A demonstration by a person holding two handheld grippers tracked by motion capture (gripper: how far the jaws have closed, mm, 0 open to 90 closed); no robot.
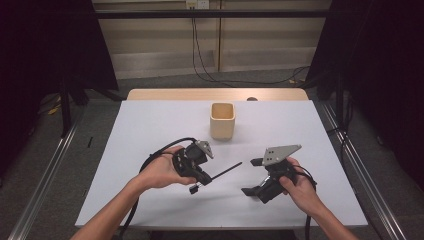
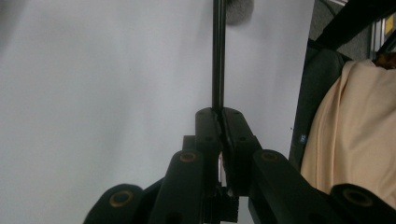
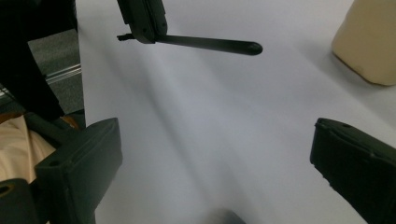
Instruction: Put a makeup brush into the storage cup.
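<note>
While the left claw (image 1: 204,176) pinches the thin black rod (image 1: 226,170) by its end, it could pivot and slip before reaching the wide-open, empty right claw (image 1: 252,176).

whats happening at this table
A person holds a gripper in each hand over a white table. The left gripper is shut on a thin black stick, which points toward the right gripper. That one is open and holds nothing. A beige cup stands upright farther back.
</note>
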